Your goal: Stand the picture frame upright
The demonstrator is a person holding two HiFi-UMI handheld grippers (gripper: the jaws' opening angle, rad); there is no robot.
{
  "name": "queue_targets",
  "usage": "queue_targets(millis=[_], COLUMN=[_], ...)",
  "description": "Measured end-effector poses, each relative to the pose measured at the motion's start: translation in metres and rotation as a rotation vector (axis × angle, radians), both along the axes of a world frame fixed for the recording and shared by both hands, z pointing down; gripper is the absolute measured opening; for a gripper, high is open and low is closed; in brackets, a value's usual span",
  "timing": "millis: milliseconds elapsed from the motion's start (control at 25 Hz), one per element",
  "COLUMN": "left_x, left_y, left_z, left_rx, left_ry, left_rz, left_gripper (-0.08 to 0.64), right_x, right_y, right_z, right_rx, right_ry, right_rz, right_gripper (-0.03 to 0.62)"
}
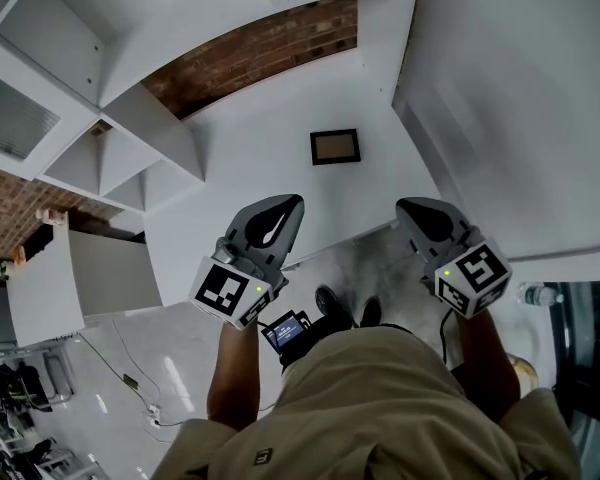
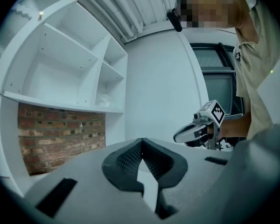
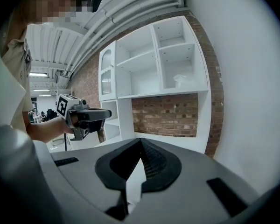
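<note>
Small dark-rimmed rectangular picture frame (image 1: 335,147) lying flat on the white counter (image 1: 242,158), well ahead of both claws. Left gripper (image 1: 288,206) and right gripper (image 1: 412,210): jaws together, empty. White open shelf unit (image 3: 144,64): one upper compartment holds a pale, indistinct object (image 3: 179,80).

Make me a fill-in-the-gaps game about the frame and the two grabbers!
The frame lies ___ on the white counter.
The left gripper and the right gripper both have their jaws ___.
The wall behind the counter is made of ___.
Missing words: flat; shut; brick.
</note>
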State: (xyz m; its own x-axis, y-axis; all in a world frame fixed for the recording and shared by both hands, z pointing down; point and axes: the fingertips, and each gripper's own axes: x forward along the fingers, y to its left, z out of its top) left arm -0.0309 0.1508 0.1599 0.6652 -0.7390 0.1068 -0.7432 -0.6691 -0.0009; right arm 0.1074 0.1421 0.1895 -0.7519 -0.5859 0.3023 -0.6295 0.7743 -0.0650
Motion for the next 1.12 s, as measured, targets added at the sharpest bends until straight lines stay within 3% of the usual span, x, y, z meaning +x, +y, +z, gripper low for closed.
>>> queue_targets(millis=[320,640,1040,1120], left_x=[-0.026,-0.043,-0.046,-0.045], left_y=[-0.048,-0.104,-0.192,-0.209], left_z=[0.016,0.060,0.164,0.191], left_rx=[-0.013,-0.084,-0.268,-0.312], left_ry=[0.016,-0.038,-0.062,-0.063], left_rz=[0.041,0.018,-0.031,-0.038], left_gripper=[0.006,0.006,0.006,0.007], right_x=[-0.022,-0.024,-0.030,-0.032], right_y=[-0.042,-0.098,-0.204,-0.226], right_z=[0.008,0.041,0.137,0.165], right_rx=[0.016,-0.040,-0.170,-0.210], right_ry=[0.034,0.090,0.114,0.130], right_rz=[0.067,0.078,0.036,0.034], right_gripper=[0.003,0.003,0.006,0.049])
